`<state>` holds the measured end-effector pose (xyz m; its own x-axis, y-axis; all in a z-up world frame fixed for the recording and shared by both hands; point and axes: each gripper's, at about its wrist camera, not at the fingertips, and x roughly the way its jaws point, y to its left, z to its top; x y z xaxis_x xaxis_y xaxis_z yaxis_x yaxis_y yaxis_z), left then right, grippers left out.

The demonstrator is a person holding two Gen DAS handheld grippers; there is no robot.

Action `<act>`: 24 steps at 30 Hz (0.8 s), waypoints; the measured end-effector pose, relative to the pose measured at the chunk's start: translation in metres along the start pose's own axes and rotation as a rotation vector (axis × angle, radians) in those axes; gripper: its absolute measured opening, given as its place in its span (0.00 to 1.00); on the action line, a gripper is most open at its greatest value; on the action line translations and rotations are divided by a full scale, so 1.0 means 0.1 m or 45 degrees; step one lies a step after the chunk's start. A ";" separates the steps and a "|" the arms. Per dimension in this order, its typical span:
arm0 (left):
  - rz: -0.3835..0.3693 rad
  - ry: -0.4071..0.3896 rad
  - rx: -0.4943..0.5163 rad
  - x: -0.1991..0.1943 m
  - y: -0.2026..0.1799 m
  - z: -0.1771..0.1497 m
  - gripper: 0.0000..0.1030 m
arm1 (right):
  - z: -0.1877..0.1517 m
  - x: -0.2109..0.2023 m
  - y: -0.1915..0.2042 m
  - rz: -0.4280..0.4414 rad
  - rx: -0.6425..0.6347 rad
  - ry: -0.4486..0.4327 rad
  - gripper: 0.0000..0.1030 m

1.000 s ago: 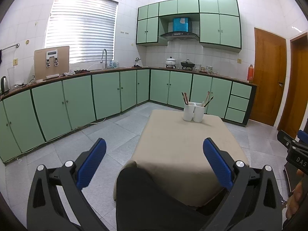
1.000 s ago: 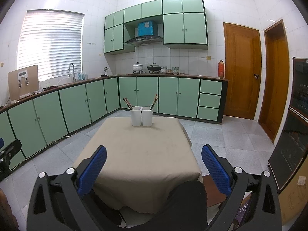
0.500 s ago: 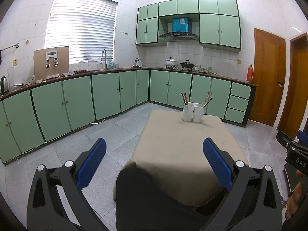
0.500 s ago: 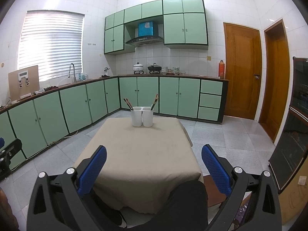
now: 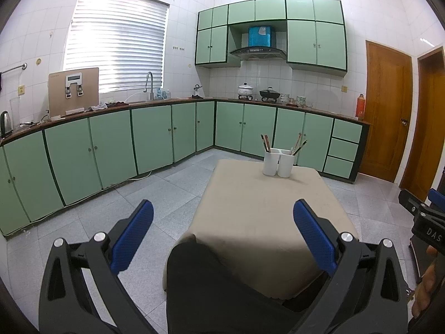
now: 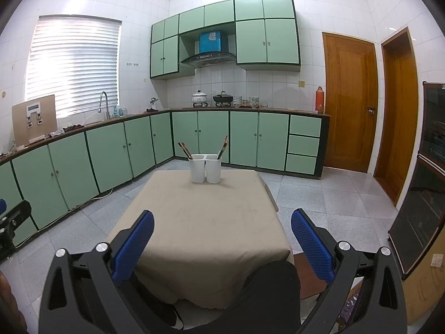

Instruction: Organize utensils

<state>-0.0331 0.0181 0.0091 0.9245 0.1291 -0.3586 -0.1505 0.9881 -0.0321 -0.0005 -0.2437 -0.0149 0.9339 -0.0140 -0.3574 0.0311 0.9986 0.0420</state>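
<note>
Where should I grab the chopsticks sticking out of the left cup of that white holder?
Grip the chopsticks on the bare upper ends above the white holder, coming from above. They lean left out of the left cup, so only the tops are exposed; the gripper could then probably draw them out along that lean.

White letters "DAS" on right tool (image 5: 427,229), partly cut off.

Left hand-held gripper (image 5: 222,222) spread wide (nothing held), white utensil holder (image 5: 278,162) far across table (image 5: 264,208)
</note>
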 end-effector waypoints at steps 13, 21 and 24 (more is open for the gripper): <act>0.003 -0.010 0.000 -0.02 -0.06 0.00 0.95 | -0.04 -0.01 0.02 -0.002 0.003 -0.006 0.94; 0.004 -0.013 -0.002 -0.03 -0.08 -0.01 0.95 | -0.03 -0.03 0.01 -0.005 0.005 -0.009 0.94; 0.003 -0.014 -0.005 -0.04 -0.10 0.00 0.95 | -0.02 -0.03 0.00 -0.006 0.003 -0.012 0.94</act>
<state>-0.0351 0.0075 0.0107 0.9279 0.1328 -0.3483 -0.1543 0.9874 -0.0347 -0.0041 -0.2433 -0.0153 0.9371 -0.0191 -0.3485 0.0361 0.9984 0.0426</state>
